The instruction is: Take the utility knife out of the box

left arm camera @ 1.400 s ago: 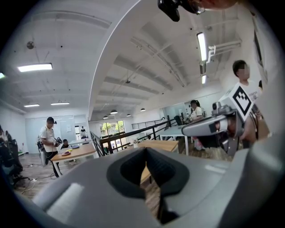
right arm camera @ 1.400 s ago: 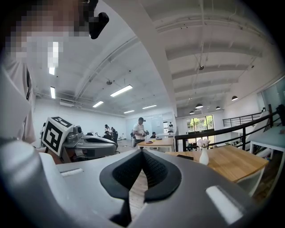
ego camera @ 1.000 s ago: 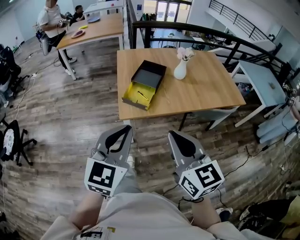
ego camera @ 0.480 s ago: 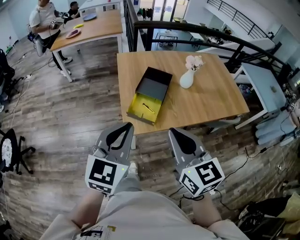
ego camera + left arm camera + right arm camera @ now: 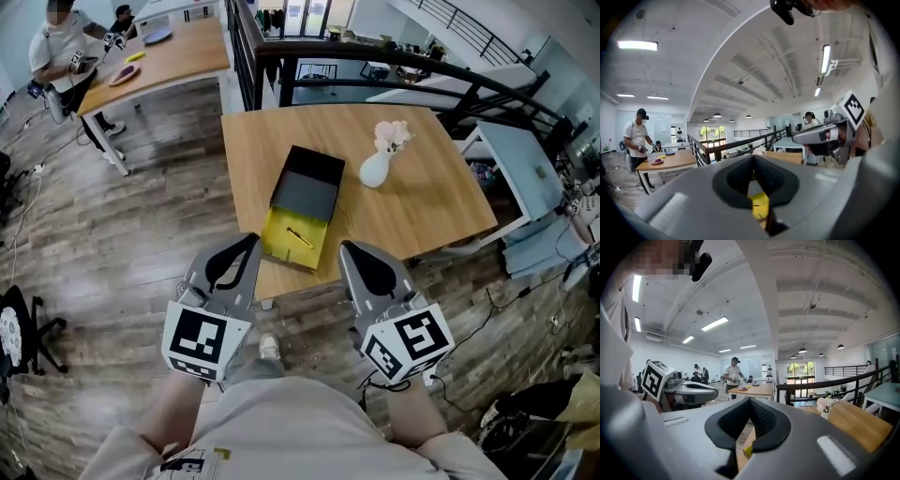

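Item one: floor (image 5: 141, 234), long grey-brown wood-look planks with a worn grain.

Item two: surface (image 5: 422, 202), a square top in pale, smooth, matt wood. We see it set cornerwise to us, with a black railing (image 5: 394, 58) behind it.

Item three: box (image 5: 311, 183), rectangular and in two parts. The far part is a matt black shell, open upward. The near part is a bright yellow tray that reaches almost to the surface's near edge.

Item four: left gripper (image 5: 254, 238), a grey moulded shell with a dark teardrop opening and a cube of black-and-white square markers at its rear. We hold it roughly level, pointing ahead at the box, with its tip over the near edge of the surface in the head view. Its fingers (image 5: 773, 180), black and ribbed, are pressed together at the tip with nothing between them.

Item five: right gripper (image 5: 345, 247), of the same make, held parallel beside the left and well apart from it. Its fingers likewise meet at the tip and hold nothing.

Item six: vase (image 5: 375, 170), white, smooth and bulbous, standing upright to the right of the box and holding pale flowers (image 5: 392, 136).

Item seven: utility knife (image 5: 299, 237), slim and dark, lying diagonally on the floor of the yellow tray, untouched by either gripper.
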`<state>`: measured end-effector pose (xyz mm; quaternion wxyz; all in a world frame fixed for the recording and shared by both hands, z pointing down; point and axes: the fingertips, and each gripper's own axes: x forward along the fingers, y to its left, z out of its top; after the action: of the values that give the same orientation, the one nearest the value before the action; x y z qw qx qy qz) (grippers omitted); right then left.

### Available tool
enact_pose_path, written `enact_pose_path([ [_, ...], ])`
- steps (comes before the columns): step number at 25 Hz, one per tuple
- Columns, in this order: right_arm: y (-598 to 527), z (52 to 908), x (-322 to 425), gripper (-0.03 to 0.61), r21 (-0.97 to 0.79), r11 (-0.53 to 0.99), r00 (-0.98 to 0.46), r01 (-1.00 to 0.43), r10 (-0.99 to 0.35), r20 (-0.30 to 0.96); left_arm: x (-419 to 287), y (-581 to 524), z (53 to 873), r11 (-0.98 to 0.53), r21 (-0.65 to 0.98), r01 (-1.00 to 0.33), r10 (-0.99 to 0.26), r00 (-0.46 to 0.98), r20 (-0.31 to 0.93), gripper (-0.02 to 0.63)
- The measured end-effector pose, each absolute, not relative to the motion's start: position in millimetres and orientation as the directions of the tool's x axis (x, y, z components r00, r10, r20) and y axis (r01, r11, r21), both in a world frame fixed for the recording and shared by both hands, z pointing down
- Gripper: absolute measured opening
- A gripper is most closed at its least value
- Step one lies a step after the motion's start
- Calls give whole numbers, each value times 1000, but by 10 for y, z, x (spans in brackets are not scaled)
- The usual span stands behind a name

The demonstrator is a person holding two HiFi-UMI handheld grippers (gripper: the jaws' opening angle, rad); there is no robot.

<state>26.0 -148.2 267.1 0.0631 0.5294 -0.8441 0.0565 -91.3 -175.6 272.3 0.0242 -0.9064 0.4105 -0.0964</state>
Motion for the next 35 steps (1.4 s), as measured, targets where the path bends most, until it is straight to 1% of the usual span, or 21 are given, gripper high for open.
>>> enact_pose_path([
  [6, -1873, 2660, 214, 0, -17, 397, -395, -918, -905, 158, -1072, -2121, 2759, -663, -134, -737, -749, 646, 149, 2],
  [12, -2079, 2651, 268, 0, -8, 388, -385, -922, -911, 146, -1127, -2315, 2688, -648, -103, -754, -760, 635, 139, 2],
  [24, -2387, 2823, 520, 0, -16, 396, -392, -918, -902, 180, -917, -2587, 2792, -607, -118, -786, -794, 593, 132, 2],
  [35, -2569, 3078, 677, 0, -51, 432, -433, -900, -878, 203, -693, -2737, 2994, -579, -117, -807, -812, 558, 171, 2],
])
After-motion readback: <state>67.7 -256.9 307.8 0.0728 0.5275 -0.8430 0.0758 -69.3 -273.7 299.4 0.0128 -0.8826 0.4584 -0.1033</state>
